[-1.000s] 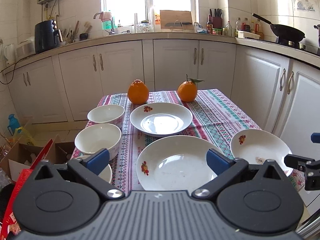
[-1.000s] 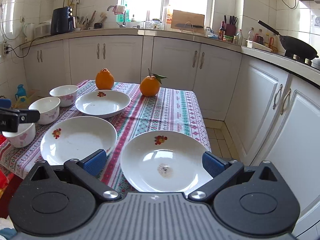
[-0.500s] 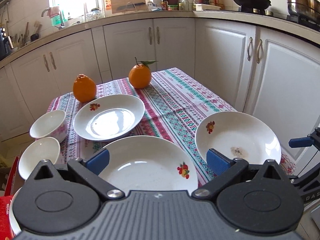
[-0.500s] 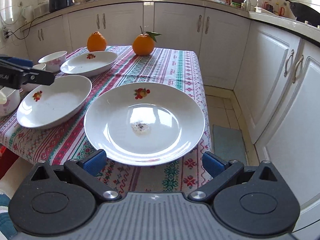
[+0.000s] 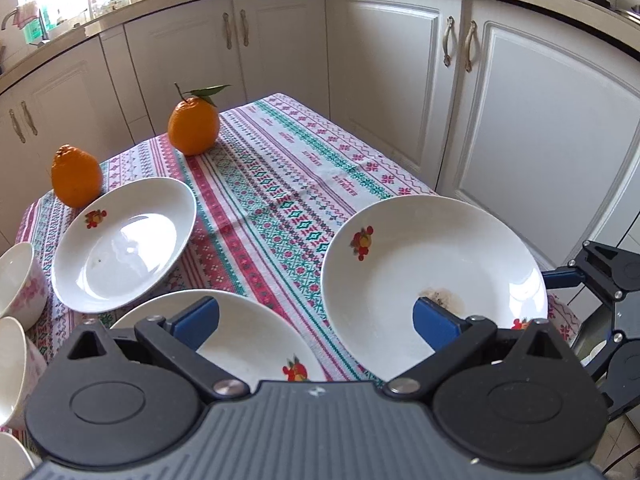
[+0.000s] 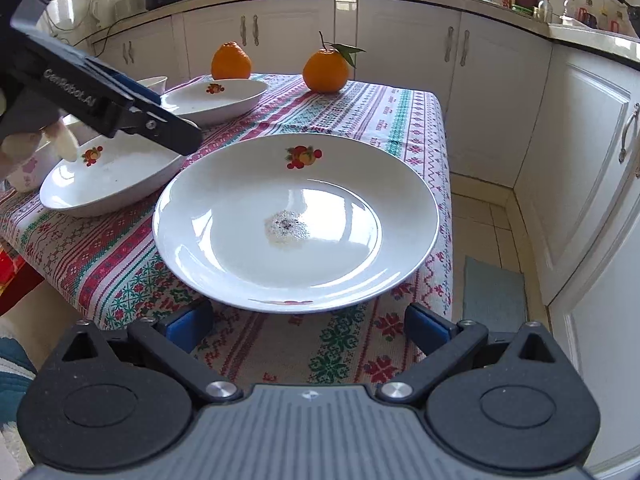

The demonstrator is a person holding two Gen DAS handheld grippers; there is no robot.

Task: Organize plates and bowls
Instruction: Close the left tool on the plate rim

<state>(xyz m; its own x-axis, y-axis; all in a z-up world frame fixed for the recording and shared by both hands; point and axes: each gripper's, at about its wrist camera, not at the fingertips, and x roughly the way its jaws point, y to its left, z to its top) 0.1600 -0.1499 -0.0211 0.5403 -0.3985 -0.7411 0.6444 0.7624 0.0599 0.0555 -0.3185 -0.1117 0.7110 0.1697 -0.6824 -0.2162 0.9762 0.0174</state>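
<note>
Three white plates with fruit motifs lie on the patterned tablecloth (image 5: 280, 184). The stained plate (image 6: 296, 220) lies nearest the right edge. Its near rim is just ahead of my open right gripper (image 6: 308, 326), with nothing between the fingers. In the left wrist view this plate (image 5: 432, 276) lies ahead to the right. My open left gripper (image 5: 316, 322) hovers over the near plate (image 5: 248, 344) and holds nothing. The far plate (image 5: 120, 244) lies by the oranges. White bowls (image 5: 16, 276) stand at the left edge, partly cut off.
Two oranges (image 5: 194, 126) (image 5: 76, 176) stand at the table's far end. White cabinets (image 5: 532, 128) close off the right and back. A tiled floor with a grey mat (image 6: 494, 294) runs beside the table. A person's hand (image 6: 24, 146) holds the left gripper.
Both grippers have moved forward and lower. The left one has swung right, towards the stained plate. The right one has come up close to that plate's near rim.
</note>
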